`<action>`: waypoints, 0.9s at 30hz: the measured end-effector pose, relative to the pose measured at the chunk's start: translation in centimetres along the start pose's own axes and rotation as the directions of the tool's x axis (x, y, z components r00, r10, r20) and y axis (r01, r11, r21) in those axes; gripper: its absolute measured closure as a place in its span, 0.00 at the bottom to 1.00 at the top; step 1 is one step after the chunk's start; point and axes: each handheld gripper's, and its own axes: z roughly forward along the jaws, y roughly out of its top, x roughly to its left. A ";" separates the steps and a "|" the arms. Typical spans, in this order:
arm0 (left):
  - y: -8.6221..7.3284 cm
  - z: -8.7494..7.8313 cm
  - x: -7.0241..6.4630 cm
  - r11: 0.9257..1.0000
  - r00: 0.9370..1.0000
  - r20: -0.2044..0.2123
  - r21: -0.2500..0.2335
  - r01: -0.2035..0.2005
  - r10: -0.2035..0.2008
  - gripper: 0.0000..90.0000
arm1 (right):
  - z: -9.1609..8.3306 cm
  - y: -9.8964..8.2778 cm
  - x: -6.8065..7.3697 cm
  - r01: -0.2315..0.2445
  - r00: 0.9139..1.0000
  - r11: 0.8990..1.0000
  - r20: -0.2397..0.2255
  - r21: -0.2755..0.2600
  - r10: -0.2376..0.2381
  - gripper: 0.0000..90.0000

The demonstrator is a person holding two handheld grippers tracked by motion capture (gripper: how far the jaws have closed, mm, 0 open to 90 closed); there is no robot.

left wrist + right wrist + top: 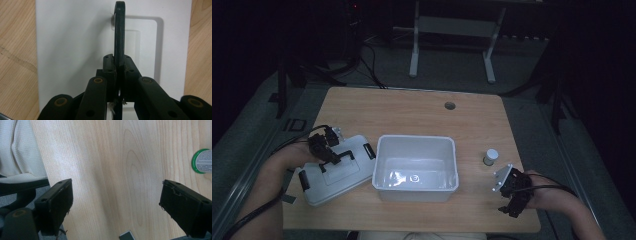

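Fingers of the left gripper point(326, 147) clench the black handle point(119, 32) of the white lid point(332, 170), lying flat on the desk point(412, 107) at nine o'clock from the open white bin point(415, 167). Right gripper point(512, 192), five o'clock from the small bottle point(490, 156): fingers point(56, 202) released, over bare desk.

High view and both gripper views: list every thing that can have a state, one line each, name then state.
Lid: off the bin, flat on the table, left of the bin.
Lid handle: raised, clamped between the jaws.
Bin: open, upright.
Small bottle: upright, capped, right of the bin.
Left gripper: shut on the lid handle.
Right gripper: open, holding nothing, over bare table.
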 end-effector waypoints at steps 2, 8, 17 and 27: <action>0.0 0.1 0.0 1.000 1.000 0.007 -0.008 -0.005 0.005 0.93 | 0.0 0.0 0.0 -0.003 1.000 1.000 -0.002 0.002 0.003 0.13; 0.0 0.0 0.0 1.000 1.000 0.004 -0.025 0.008 -0.008 0.85 | -0.2 0.1 -0.1 0.001 1.000 1.000 -0.004 0.000 -0.001 0.13; 0.0 -0.9 -0.1 0.999 0.999 -0.021 -0.017 0.031 -0.032 0.41 | -0.1 -0.1 -0.4 -0.012 0.999 1.000 -0.037 -0.004 0.012 0.14; 0.0 -1.2 -0.4 0.999 0.999 -0.024 -0.020 0.026 -0.026 0.34 | 0.0 -0.5 -1.7 -0.042 0.999 0.999 -0.026 -0.022 0.042 0.12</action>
